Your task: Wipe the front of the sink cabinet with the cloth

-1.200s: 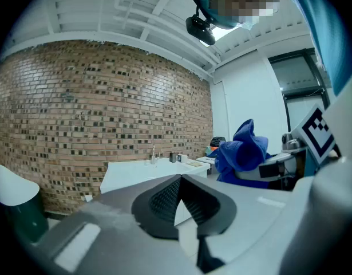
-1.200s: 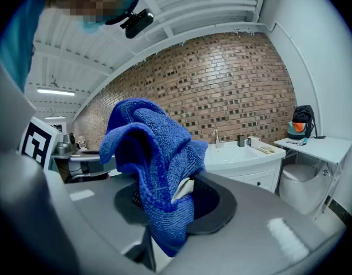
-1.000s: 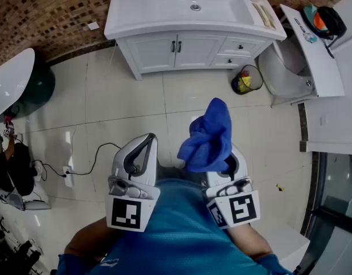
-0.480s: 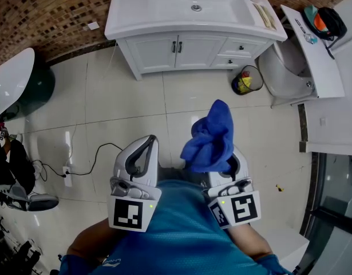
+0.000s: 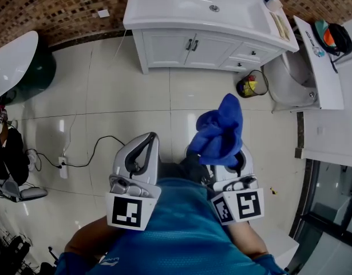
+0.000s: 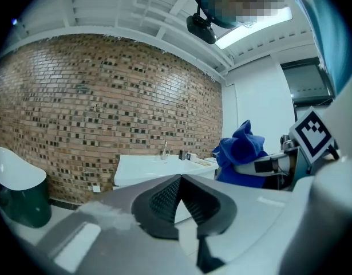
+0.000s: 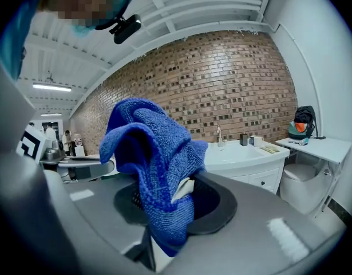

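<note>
No wiping yet: the right gripper point(image 7: 171, 206) is clamping the bunched blue cloth point(image 7: 151, 150), well apart from the sink cabinet point(image 5: 205, 49) across the floor point(image 5: 127, 105). The left gripper point(image 5: 148, 140) is sitting closed, empty.

- No word or number can be read anywhere.
- On the left hand-held gripper point(image 6: 180, 181), the left cube point(image 5: 129, 212) bears a black-and-white square marker, a pattern without letters.
- On the right hand-held gripper point(image 7: 174, 199), the right cube point(image 5: 243, 205) bears two such markers.
- The shirt point(image 5: 181, 234) has a small white logo point(image 5: 109, 262), too small to read.
- The cloth point(image 7: 155, 153) has a white tag point(image 7: 183, 189); its print is not legible.
</note>
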Demonstrator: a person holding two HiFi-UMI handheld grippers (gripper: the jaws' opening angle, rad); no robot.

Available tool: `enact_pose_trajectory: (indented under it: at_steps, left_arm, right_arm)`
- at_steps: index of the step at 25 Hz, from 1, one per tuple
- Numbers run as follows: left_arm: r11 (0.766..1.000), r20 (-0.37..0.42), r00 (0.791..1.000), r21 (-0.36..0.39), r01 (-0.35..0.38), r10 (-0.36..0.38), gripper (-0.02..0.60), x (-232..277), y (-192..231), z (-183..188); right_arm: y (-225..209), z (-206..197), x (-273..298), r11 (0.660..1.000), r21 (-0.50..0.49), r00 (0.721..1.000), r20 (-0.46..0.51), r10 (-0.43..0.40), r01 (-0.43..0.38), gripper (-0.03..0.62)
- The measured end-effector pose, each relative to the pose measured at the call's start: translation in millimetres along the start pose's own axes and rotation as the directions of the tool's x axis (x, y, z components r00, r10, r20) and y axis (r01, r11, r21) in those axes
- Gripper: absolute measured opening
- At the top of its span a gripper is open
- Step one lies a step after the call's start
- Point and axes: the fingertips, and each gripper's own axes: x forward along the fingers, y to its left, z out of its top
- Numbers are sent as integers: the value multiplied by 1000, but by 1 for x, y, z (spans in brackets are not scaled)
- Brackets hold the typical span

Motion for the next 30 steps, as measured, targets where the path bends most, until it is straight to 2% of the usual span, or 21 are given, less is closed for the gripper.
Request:
enact_pose_trajectory:
  at_steps: [5, 10, 22, 30]
  left_arm:
    - [1000, 5, 1000, -29, -12, 12, 2, 5, 20, 0]
    - [999, -10, 1000, -15, -29, 28, 2, 39, 19, 4]
    - [986, 30, 986, 15, -164, 164, 2, 157, -14, 45]
    - [970, 6, 970, 11, -244, 244, 2, 169, 2, 45]
  right_arm:
    - [10, 2, 19, 1000, -8, 1000, -13, 5, -5, 114]
    - [-9, 8, 46, 999, -12, 999, -14, 49, -49, 115]
    - [-104, 36, 118, 972, -37, 973, -26, 230, -231, 115]
    - [-102, 39, 151, 948, -52, 949, -46, 311, -314, 117]
